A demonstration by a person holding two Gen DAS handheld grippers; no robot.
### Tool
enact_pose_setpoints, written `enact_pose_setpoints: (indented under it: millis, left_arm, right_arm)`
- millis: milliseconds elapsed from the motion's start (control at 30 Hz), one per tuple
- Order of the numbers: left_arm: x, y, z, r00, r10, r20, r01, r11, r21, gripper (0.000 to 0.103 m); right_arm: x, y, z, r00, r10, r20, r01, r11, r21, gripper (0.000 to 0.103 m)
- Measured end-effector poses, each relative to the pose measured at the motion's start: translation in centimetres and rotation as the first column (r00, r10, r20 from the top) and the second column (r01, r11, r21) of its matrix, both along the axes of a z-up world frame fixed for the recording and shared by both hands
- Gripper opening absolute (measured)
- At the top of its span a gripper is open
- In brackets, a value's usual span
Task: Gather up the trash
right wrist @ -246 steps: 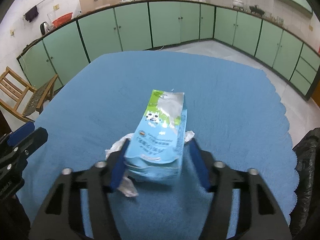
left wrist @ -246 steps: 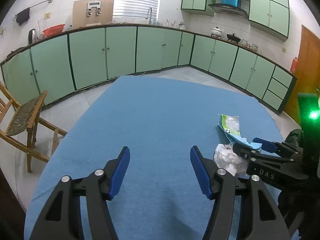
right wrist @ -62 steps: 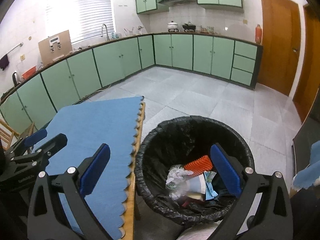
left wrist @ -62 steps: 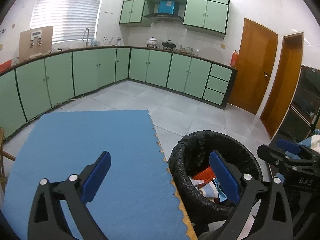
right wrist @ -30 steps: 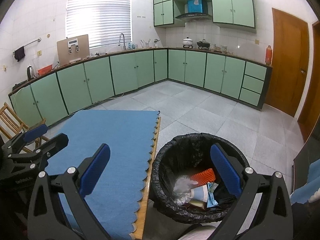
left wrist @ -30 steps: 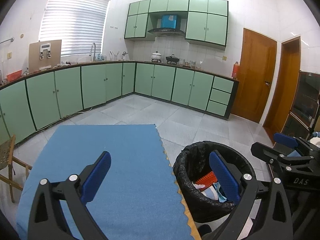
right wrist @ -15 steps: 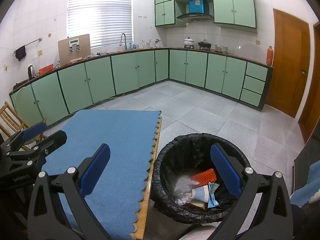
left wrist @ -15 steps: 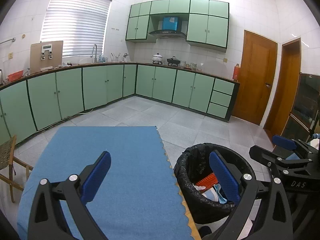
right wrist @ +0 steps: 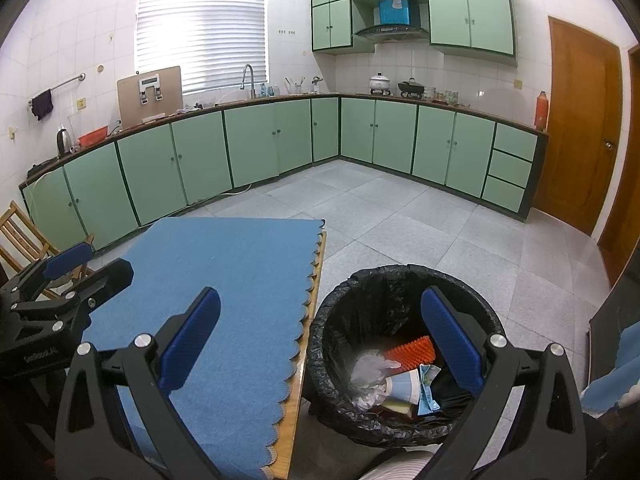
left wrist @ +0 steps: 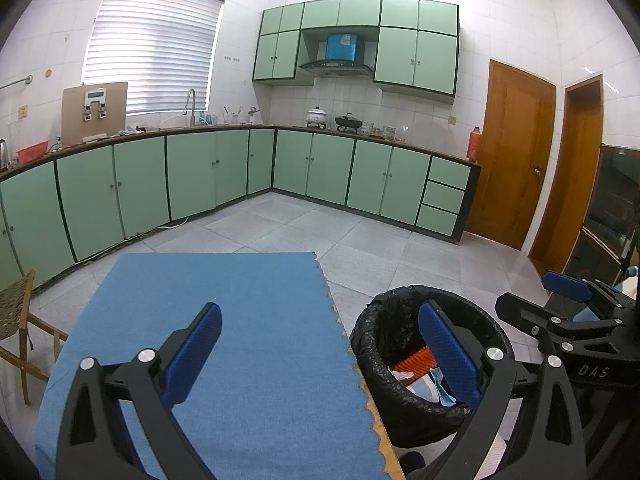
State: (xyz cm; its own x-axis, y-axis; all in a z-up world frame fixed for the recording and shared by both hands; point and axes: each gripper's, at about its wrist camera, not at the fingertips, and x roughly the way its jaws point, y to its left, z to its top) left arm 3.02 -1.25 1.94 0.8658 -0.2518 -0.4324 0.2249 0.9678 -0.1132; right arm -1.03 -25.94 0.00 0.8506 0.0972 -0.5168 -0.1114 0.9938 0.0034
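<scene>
Apparently finished: I hold both grippers, left (left wrist: 318, 346) and right (right wrist: 320, 330), spread wide and empty; trash (right wrist: 394, 380) lies inside the bin (right wrist: 340, 320); blue tablecloth (left wrist: 240, 312) shows bare.

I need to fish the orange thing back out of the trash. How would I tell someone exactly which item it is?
Start at the table with the blue cloth; the black-lined bin stands on the floor off its scalloped edge. Inside, on top of the pile, lies the orange ridged piece, next to a crumpled clear wrapper and a blue-and-white carton. It alone is orange and ribbed.
</scene>
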Motion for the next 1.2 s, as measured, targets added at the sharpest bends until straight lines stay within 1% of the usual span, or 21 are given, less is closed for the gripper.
enact_pose_setpoints:
  millis: [367, 1200]
  left_arm:
    - [0.00, 0.24, -0.18, 1.000, 0.004, -0.005, -0.004, 1.000, 0.001, 0.097]
    - [0.05, 0.53, -0.39, 1.000, 0.008, -0.007, -0.008, 1.000, 0.002, 0.097]
  right_arm:
    - [0.33, 0.26, -0.70, 1.000, 0.007, -0.009, -0.007, 1.000, 0.000, 0.098]
    - [0.37, 0.26, -0.67, 1.000, 0.008, -0.009, -0.008, 1.000, 0.000, 0.098]
